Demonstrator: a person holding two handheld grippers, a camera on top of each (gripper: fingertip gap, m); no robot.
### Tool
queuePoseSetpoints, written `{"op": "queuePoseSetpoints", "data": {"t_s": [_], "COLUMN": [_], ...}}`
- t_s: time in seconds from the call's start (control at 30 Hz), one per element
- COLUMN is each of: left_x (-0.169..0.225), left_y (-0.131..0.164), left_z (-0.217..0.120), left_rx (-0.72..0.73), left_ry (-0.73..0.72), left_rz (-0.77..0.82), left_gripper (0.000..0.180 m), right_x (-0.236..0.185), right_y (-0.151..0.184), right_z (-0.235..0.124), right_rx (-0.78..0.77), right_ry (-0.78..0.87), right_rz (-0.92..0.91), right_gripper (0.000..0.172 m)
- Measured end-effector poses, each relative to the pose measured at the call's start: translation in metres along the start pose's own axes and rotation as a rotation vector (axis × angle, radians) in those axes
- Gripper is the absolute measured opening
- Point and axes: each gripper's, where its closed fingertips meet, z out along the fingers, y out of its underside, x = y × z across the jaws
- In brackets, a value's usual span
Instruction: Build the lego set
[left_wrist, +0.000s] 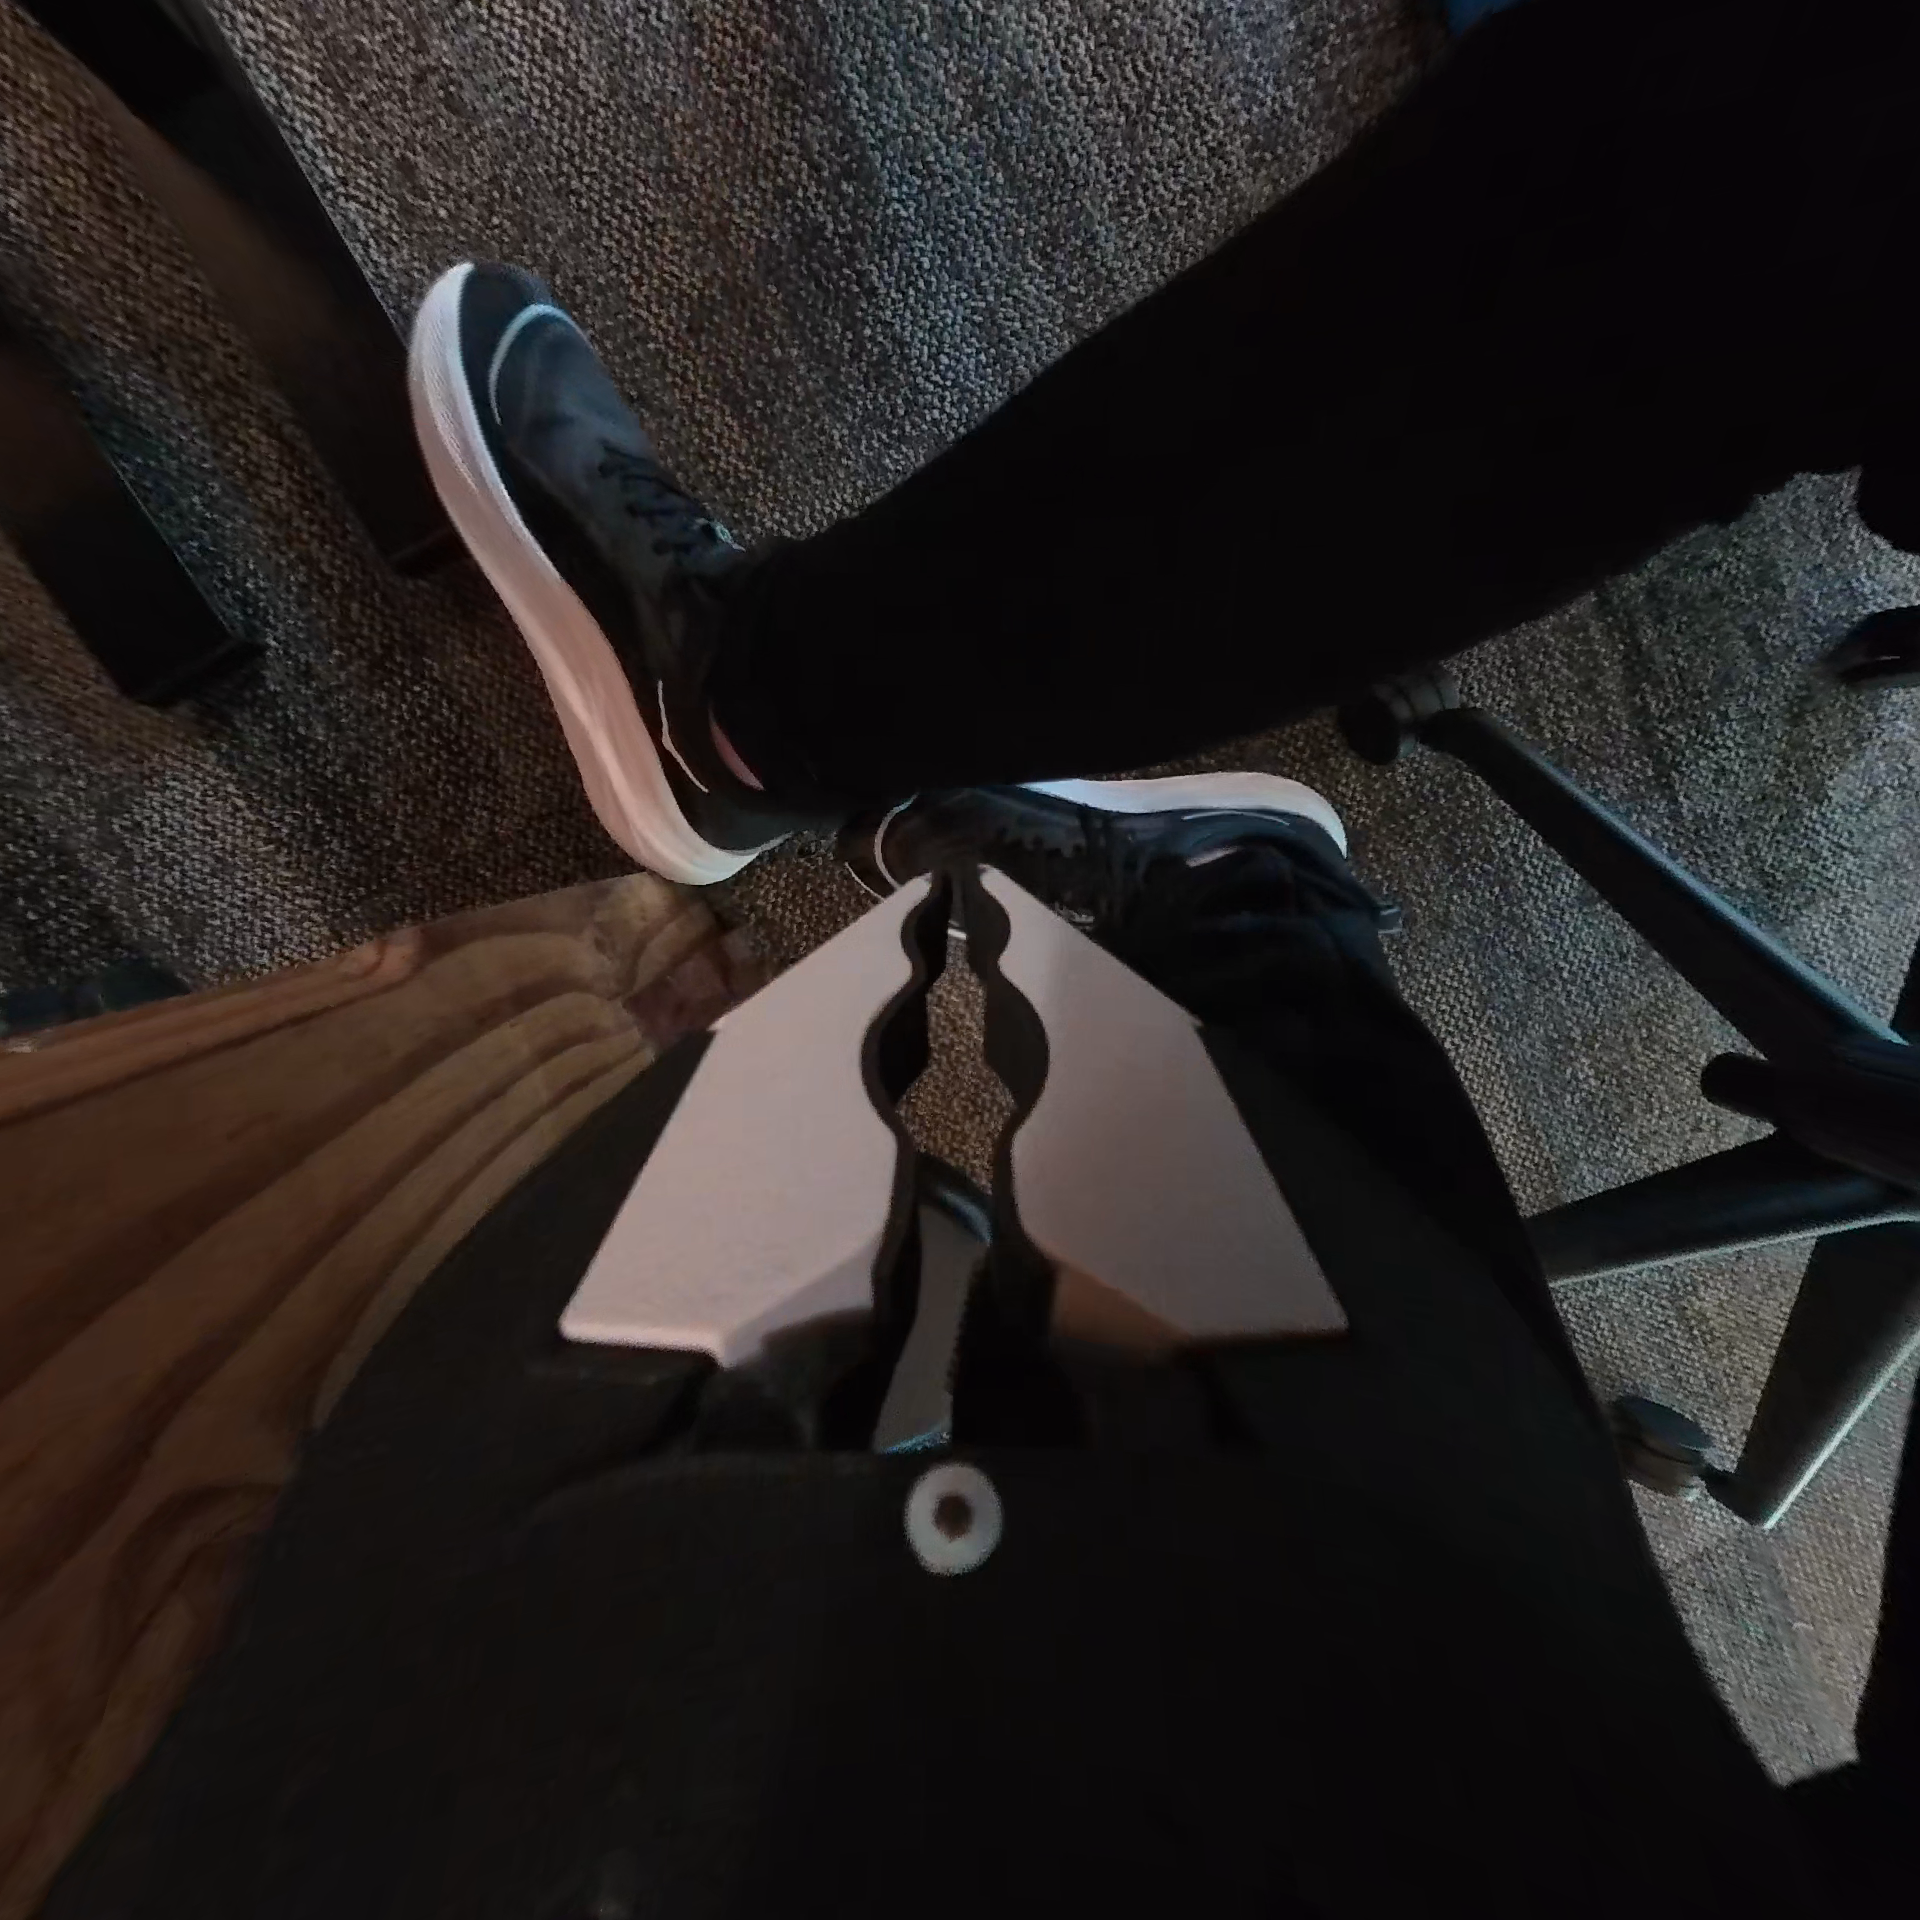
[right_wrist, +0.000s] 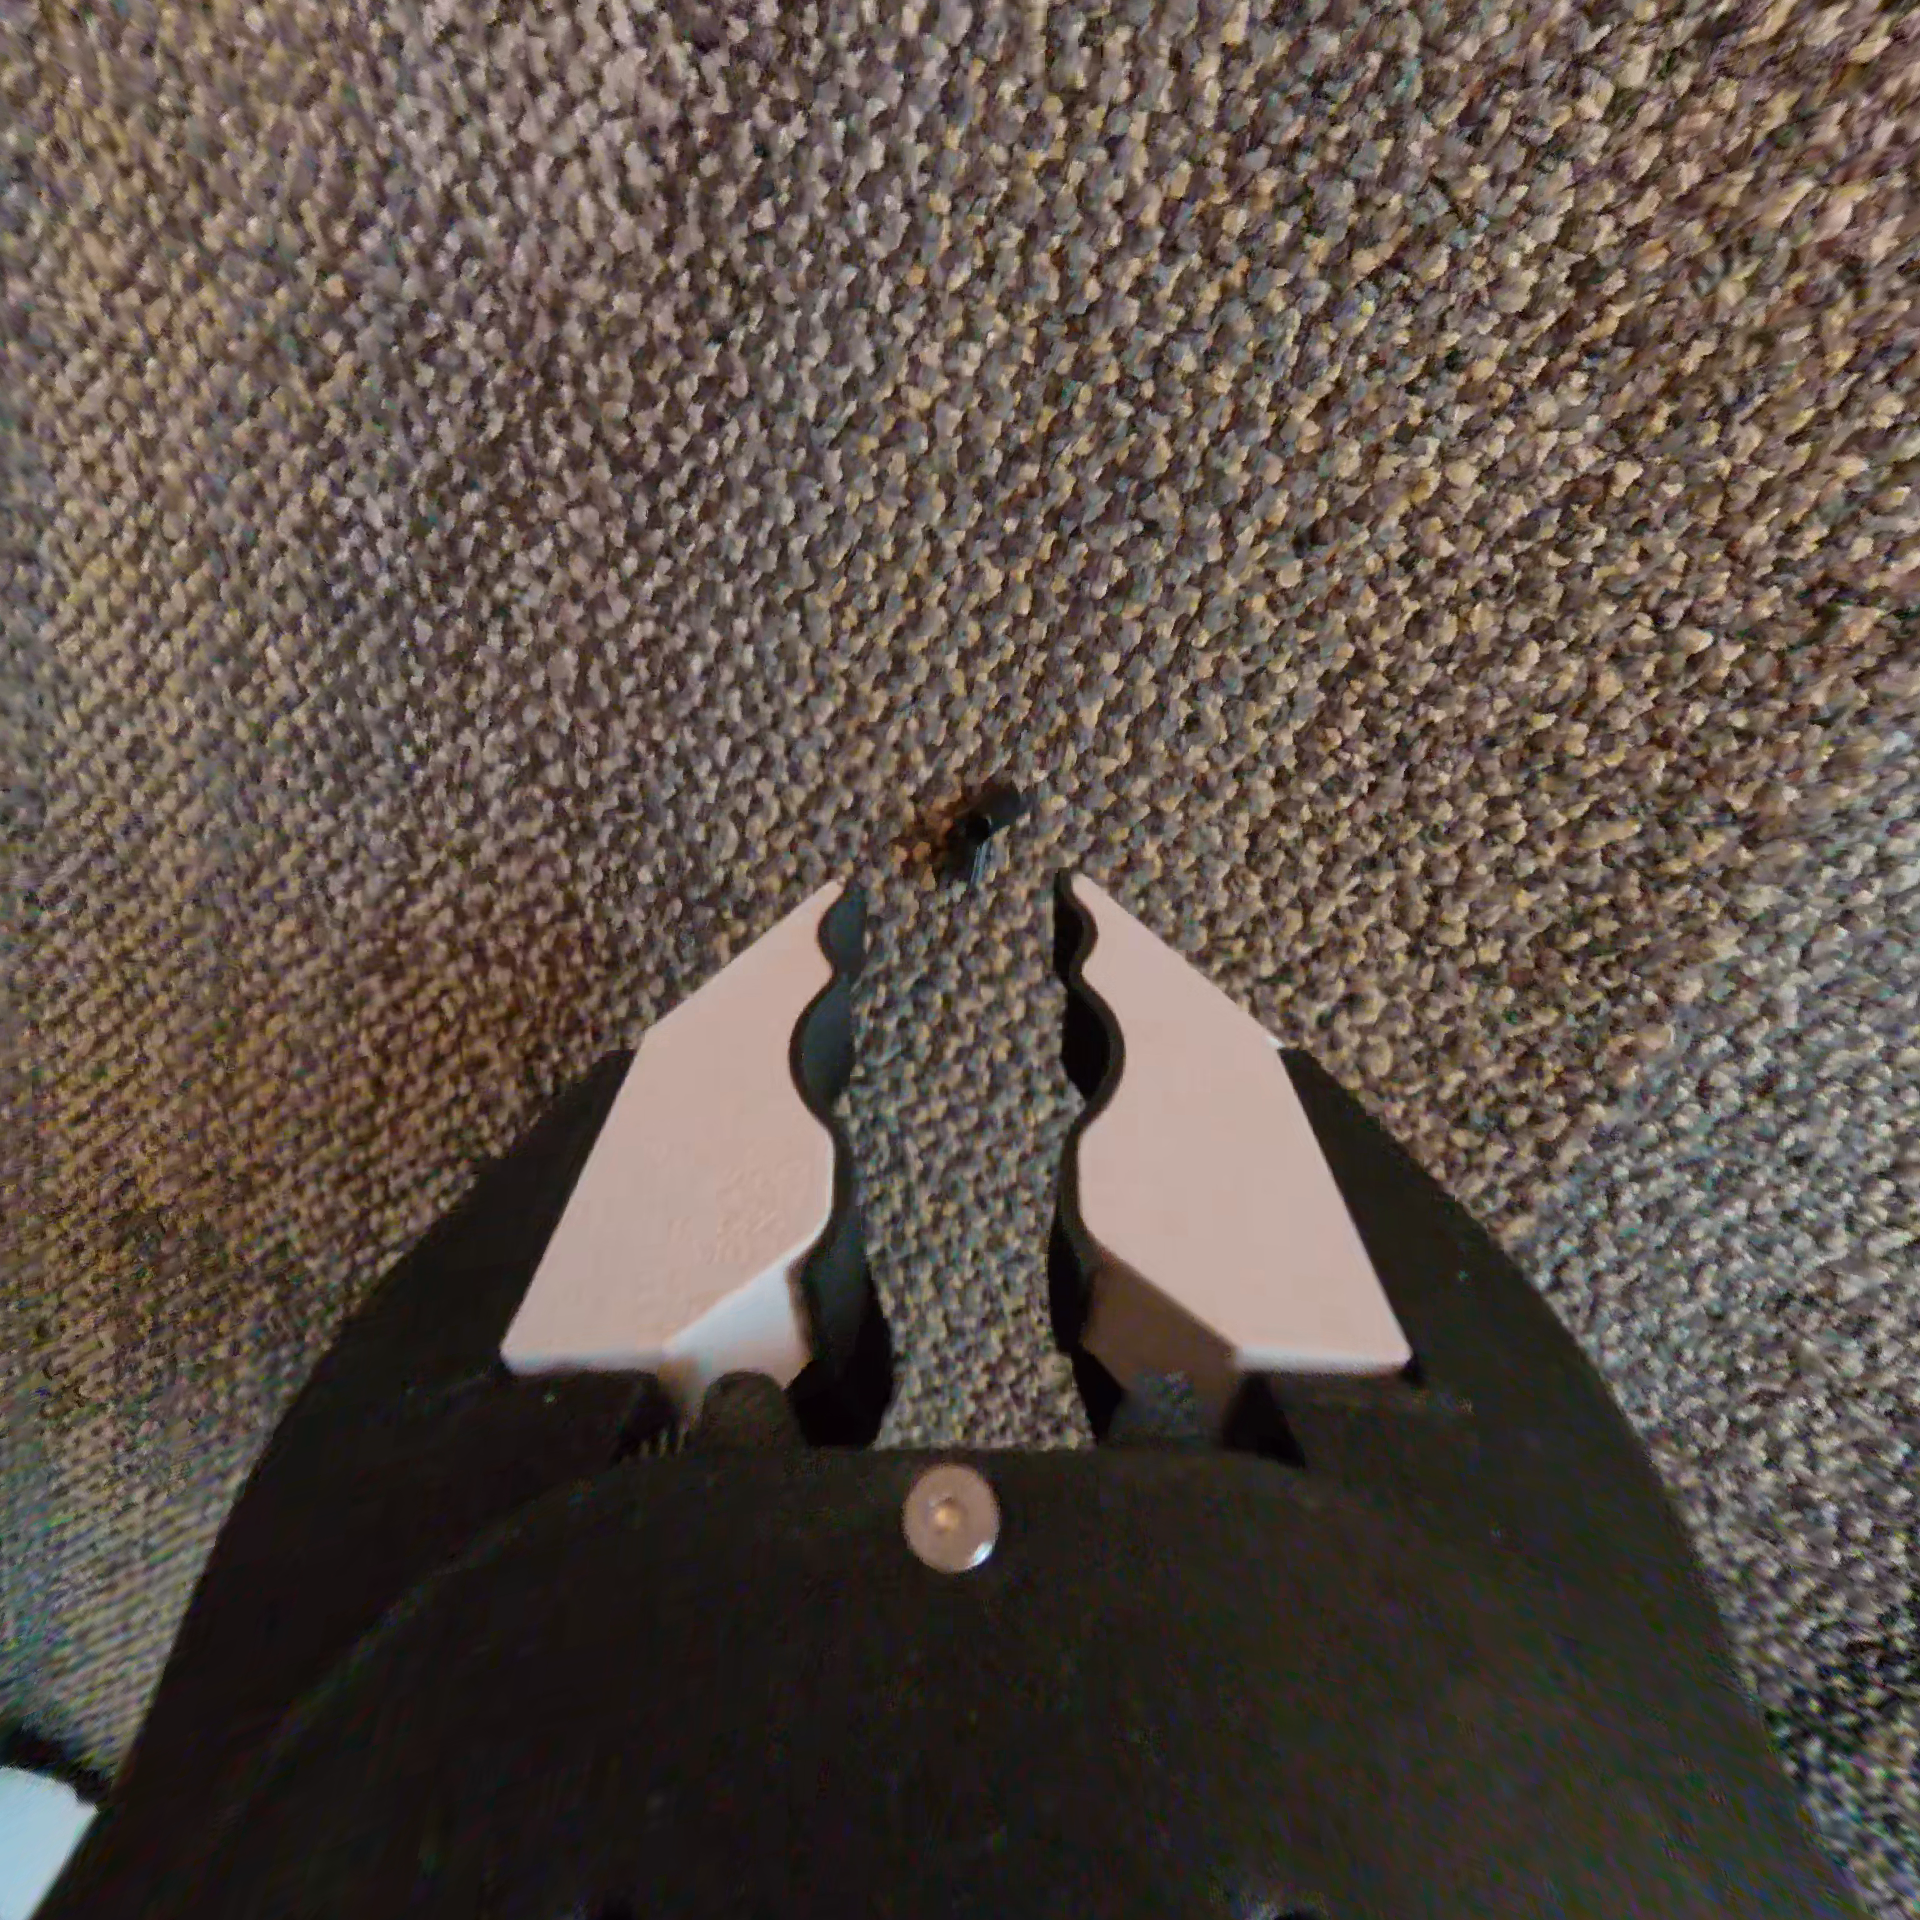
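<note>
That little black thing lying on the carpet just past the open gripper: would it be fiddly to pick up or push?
Probably fiddly. The small black object looks light and sits partly sunk in the carpet pile, so a push may snag rather than slide it. The right gripper stands open, touching nothing.

Dim warm light, deep shadows, wide-angle edge distortion.

small black object (right_wrist: 982, 831) — too small to identify | chair base (left_wrist: 1714, 1091) — cut off

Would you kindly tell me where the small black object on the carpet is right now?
In the right wrist view, the small black object lies on the speckled carpet, just beyond the open right hand-held gripper, near centre.
</note>
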Motion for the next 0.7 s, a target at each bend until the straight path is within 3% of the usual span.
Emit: {"op": "queuePoseSetpoints", "data": {"t_s": [0.33,0.7], "left_x": [0.000,-0.004], "left_y": [-0.029,-0.020], "left_z": [0.002,0.002], "left_rx": [0.029,0.028], "left_ry": [0.062,0.053], "left_rz": [0.018,0.003], "left_gripper": [0.000,0.000], "right_x": [0.007,0.008], "right_y": [-0.008,-0.002], "right_z": [0.025,0.028], "right_rx": [-0.032,-0.049], "right_ry": [0.094,0.156], "right_rz": [-0.033,-0.078], "right_gripper": [0.023,0.005]}}
